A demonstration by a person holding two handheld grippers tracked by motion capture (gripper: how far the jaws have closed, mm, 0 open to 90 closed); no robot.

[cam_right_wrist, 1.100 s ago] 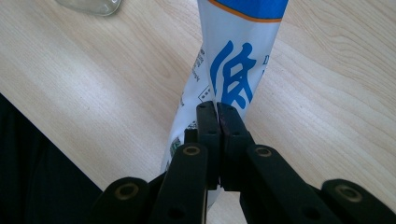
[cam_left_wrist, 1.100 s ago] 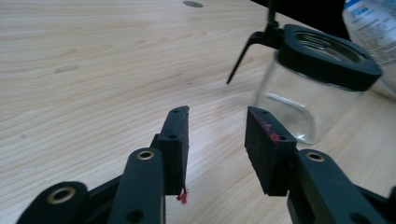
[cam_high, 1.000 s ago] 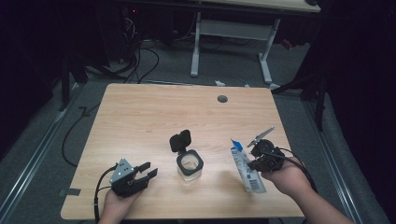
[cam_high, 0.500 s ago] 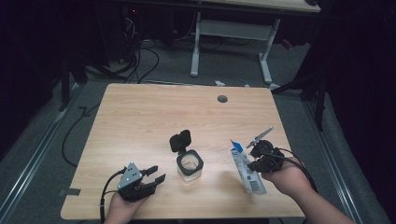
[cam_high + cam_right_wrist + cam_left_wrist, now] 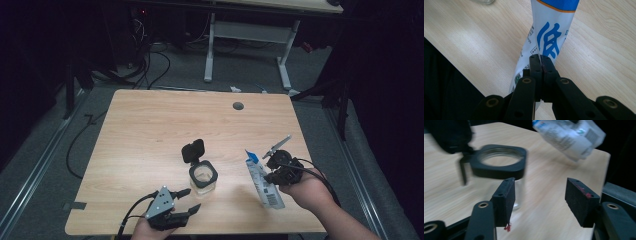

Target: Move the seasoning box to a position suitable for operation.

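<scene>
Pouch (image 5: 263, 183) first, since your right gripper (image 5: 276, 169) already has it: the jaws are pressed together on the thin white-and-blue film, pinching it mid-body, as the right gripper view makes plain, and the pack hangs slanted over the right front part of the surface (image 5: 150, 130) with its blue end toward the jar. Judge it as light, soft and floppy; it will sag and swing below the pinch, and the glossy film may slip, so keep the grip on a flat stretch of film close to a sealed edge rather than on the bulging middle. Your left gripper (image 5: 189, 199) sits near the front edge, just left of the jar (image 5: 203, 178), and its jaws have just been opening; they stand wide apart with nothing between them, the near pad level with the glass in the left gripper view. That jar is small, clear glass with a square black collar and a black flip lid (image 5: 192, 151) standing open behind it. Expect it to be rigid, smooth, breakable and light enough to tip from a nudge, so take it across the glass body below the collar, squarely, not by the hinged lid. Farther off, the surface carries a round grommet hole (image 5: 238, 105) near its back edge, and beyond that stand the white legs of another desk (image 5: 248, 40) and loose cables (image 5: 150, 60) on the floor.
</scene>
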